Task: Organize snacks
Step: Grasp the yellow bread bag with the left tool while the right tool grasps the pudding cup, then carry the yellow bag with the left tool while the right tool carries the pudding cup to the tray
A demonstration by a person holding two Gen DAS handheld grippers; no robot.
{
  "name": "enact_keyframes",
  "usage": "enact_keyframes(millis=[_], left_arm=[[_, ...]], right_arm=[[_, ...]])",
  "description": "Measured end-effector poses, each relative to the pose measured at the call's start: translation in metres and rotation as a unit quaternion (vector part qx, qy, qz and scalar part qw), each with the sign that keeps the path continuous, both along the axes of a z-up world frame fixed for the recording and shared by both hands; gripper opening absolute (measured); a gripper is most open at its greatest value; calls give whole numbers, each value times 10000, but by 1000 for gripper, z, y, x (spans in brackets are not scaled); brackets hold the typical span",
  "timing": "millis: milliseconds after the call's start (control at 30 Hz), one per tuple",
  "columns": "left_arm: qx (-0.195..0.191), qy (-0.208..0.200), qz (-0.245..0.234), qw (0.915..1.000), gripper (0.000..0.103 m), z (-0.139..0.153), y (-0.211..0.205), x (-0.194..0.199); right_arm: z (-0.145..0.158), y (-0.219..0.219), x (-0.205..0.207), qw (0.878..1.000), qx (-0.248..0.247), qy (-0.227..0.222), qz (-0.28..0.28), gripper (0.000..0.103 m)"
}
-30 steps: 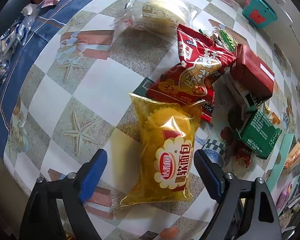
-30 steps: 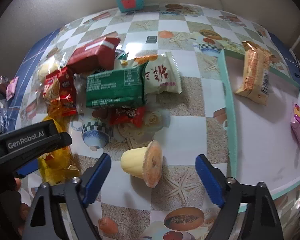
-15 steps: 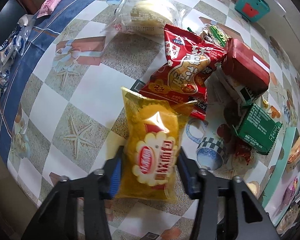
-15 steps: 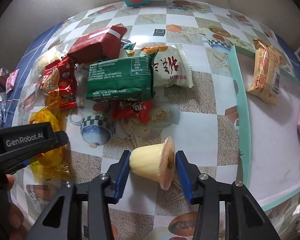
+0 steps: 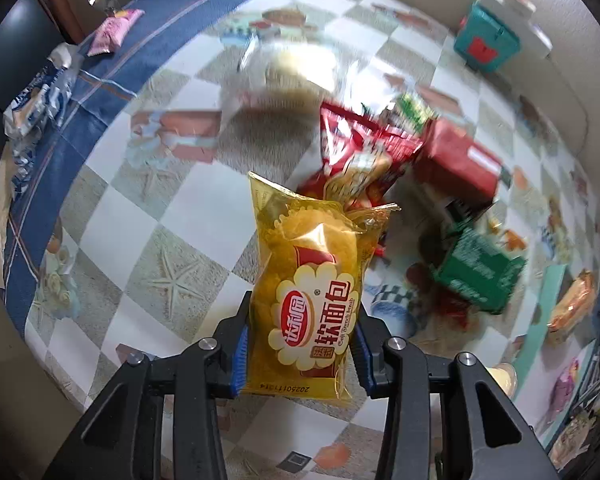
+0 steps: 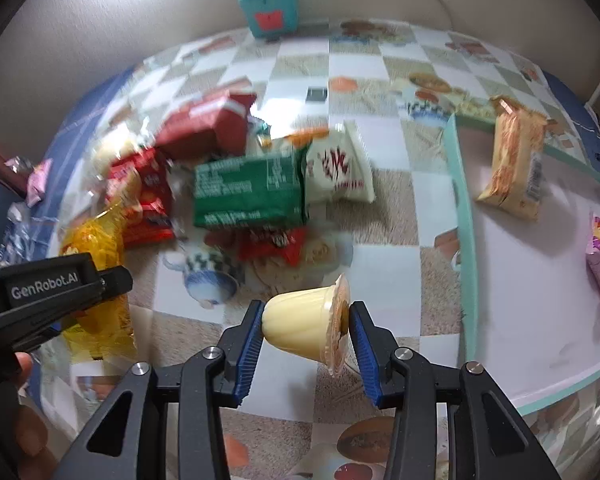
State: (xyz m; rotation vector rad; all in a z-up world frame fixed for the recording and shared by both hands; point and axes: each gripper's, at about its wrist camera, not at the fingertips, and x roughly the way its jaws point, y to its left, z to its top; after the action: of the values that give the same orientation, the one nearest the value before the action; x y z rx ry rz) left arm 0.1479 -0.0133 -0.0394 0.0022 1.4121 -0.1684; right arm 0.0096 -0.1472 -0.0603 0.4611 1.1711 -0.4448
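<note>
Squeezing between closing fingers (image 5: 240, 350): yellow bread packet (image 5: 312, 292), pudding cup (image 6: 306, 326).

Tray (image 6: 460, 216) right of pile (image 6: 248, 188) (table).

Black tool (image 6: 305, 344), blue pads (image 6: 249, 340)

snack pile (image 6: 236, 184) ahead, tray (image 6: 458, 216) floor mostly open
</note>
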Motion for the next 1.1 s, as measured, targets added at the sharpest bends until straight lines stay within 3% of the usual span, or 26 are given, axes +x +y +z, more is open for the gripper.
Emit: enact_keyframes(millis=[167,367,767,1100], left_arm=[[-151,-299,5,9994,44,27,5,-5],[-255,-542,-22,9982,44,54,4,-21],[-380,-734,-519,9952,44,64,-39,-48],[-390,-892,-1156,9885,44,76,-92,-89]], right_arm=[[30,-5,-8,9994,-113,-309,-93,46],[43,-14,-15,9987,-209,-410,-236,46],[63,-59,-59,9948,-255,-532,-835,46],[84,-119,-123,9820,-400,-700,-1707,46]])
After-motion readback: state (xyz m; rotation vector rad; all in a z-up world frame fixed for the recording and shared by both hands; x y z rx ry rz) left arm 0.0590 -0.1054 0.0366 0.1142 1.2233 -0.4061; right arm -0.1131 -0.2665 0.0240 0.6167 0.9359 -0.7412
